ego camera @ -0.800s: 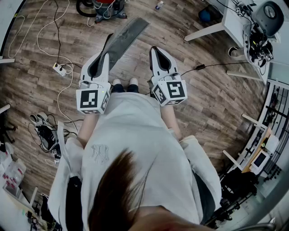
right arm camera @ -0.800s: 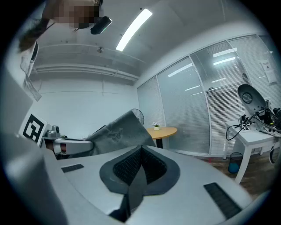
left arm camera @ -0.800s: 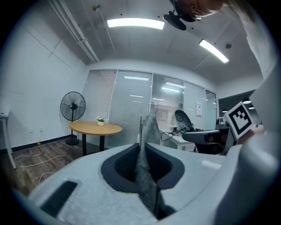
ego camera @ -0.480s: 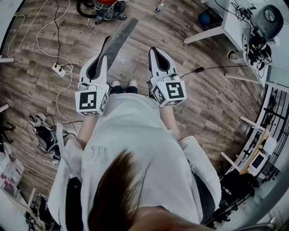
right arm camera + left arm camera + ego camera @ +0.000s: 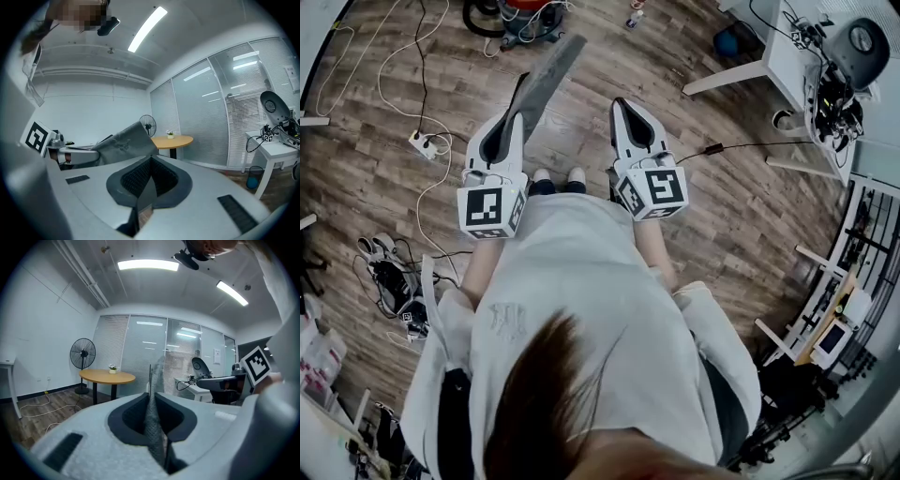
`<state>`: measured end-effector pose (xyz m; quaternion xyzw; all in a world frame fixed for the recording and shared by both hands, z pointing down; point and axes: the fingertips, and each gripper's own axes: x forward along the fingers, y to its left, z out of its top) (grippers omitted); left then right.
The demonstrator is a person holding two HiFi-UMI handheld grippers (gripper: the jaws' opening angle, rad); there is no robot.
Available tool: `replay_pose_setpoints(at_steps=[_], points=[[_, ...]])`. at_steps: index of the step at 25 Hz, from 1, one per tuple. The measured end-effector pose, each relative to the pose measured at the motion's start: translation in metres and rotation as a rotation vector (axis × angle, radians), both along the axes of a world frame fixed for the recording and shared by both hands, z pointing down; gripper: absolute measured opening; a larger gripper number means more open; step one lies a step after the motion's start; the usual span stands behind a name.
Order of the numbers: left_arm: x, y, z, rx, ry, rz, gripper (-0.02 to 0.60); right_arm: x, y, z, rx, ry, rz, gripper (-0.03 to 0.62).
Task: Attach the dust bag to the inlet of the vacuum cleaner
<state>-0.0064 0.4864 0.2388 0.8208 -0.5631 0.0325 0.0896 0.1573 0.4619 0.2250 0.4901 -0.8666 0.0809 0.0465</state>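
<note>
Left gripper: the left gripper [image 5: 517, 101] has its fingers pinching one end of the flat grey fabric dust bag [image 5: 549, 77], and the fabric runs right down the slot between them.
Right gripper: the right gripper [image 5: 621, 103] sits at 3 o'clock of the left one, apart from it. Its fingers are pressed together with nothing between them.
Dust bag: it's up in the air over the wood-plank floor [image 5: 712, 225], sticking out of the left fingers toward 1 o'clock. It shows edge-on in the left gripper view and broad-side in the right gripper view.
Vacuum cleaner: the red vacuum cleaner with a black hose [image 5: 520, 13] stands on the floor at 12 o'clock, well apart from the bag's far tip. Its inlet can't be made out from here.
Step in hand: looks like the carry, bringing the bag to the machine, with nothing attached yet.
Doing it well: hold the pinch firm so the limp fabric can't slide out. Get close and low enough to see the inlet before committing. The free right fingers should take the bag's opening on the other side, so it meets the inlet square rather than folded.
Watch for: the white power strip with its cable [image 5: 422, 142] on the floor at 9 o'clock of the left gripper.
</note>
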Motion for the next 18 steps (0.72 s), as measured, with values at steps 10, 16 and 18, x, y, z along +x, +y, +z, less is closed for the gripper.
replay_pose_setpoints(at_steps=[10, 16, 18], points=[[-0.022, -0.003, 0.014, -0.034, -0.008, 0.03, 0.037, -0.023, -0.004, -0.012, 0.044, -0.015, 0.019, 0.003], [-0.032, -0.007, 0.019, -0.053, -0.013, 0.02, 0.037, -0.035, -0.008, -0.007, 0.023, -0.002, 0.007, 0.003], [-0.033, -0.013, 0.02, -0.054, -0.016, 0.013, 0.037, -0.033, -0.013, -0.004, 0.013, 0.001, 0.006, 0.003]])
